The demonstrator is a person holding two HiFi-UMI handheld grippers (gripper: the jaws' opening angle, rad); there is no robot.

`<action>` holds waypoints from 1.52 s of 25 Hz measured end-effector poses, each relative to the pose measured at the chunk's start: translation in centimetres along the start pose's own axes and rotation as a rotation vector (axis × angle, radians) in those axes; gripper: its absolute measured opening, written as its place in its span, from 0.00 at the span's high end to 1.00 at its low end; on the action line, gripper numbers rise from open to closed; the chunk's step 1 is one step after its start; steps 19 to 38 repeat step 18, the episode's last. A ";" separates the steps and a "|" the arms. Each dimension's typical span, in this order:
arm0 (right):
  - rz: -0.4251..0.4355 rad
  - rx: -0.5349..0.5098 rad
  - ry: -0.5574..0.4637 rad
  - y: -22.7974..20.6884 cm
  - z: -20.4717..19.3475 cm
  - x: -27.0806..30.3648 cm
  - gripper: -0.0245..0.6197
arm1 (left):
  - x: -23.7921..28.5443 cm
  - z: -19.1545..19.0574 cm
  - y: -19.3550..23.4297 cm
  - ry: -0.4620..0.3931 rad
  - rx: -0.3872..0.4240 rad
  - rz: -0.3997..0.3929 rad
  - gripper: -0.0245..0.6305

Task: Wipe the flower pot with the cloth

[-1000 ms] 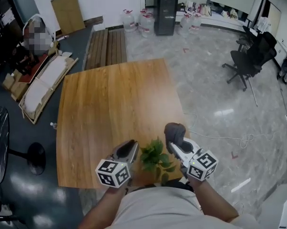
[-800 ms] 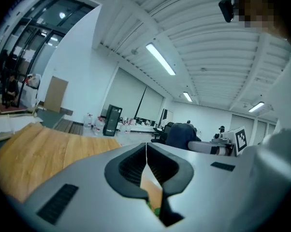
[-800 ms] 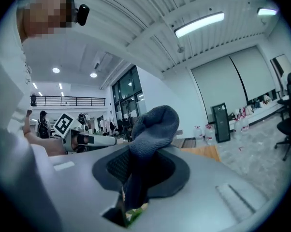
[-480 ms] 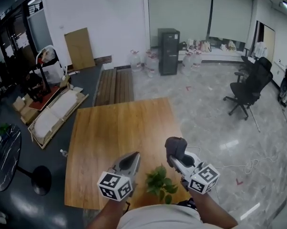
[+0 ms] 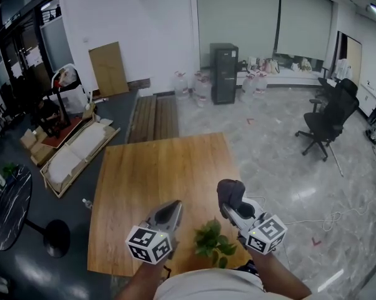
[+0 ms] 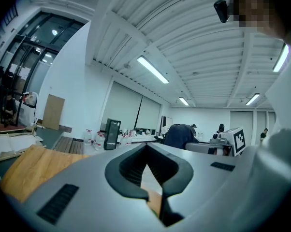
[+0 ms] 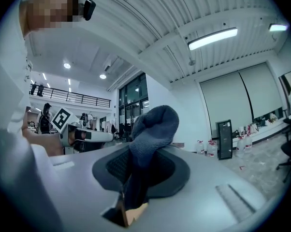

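A small green plant (image 5: 212, 242) stands at the near edge of the wooden table (image 5: 157, 174); its leaves hide the flower pot. My left gripper (image 5: 173, 206) is held just left of the plant, shut with nothing in it, and shows close up in the left gripper view (image 6: 148, 175). My right gripper (image 5: 229, 206) is just right of the plant, shut on a dark grey-blue cloth (image 5: 230, 190). The cloth (image 7: 152, 129) bunches up above the jaws in the right gripper view. Both grippers point away from me, above the table.
Beyond the table lie wooden planks (image 5: 153, 117), water bottles (image 5: 194, 86) and a black cabinet (image 5: 224, 64). An office chair (image 5: 325, 120) stands at the right, with a cable (image 5: 313, 214) on the floor. A long open box (image 5: 75, 149) and a dark round table (image 5: 7, 208) are at the left.
The head view has tilted up and shows more of the room. The plant and both grippers sit lower in the frame. The right gripper still holds the cloth.
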State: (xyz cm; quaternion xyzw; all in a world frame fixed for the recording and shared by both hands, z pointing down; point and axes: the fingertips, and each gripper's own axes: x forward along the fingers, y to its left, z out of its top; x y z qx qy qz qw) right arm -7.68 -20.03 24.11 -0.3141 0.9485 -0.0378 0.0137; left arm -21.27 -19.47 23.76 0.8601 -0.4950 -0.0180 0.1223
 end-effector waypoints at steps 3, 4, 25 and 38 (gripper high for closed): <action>-0.002 0.008 -0.005 0.2 -0.1 0.2 0.87 | -0.2 0.0 0.3 -0.001 0.001 -0.002 0.95; -0.003 0.009 -0.006 0.1 0.0 0.3 0.87 | 0.0 0.0 0.3 -0.001 0.002 -0.004 0.95; -0.023 0.015 -0.005 -1.0 -0.1 0.7 0.87 | 1.1 0.0 0.6 0.013 -0.006 -0.026 0.95; -0.023 0.015 -0.005 -1.0 -0.1 0.7 0.87 | 1.1 0.0 0.6 0.013 -0.006 -0.026 0.95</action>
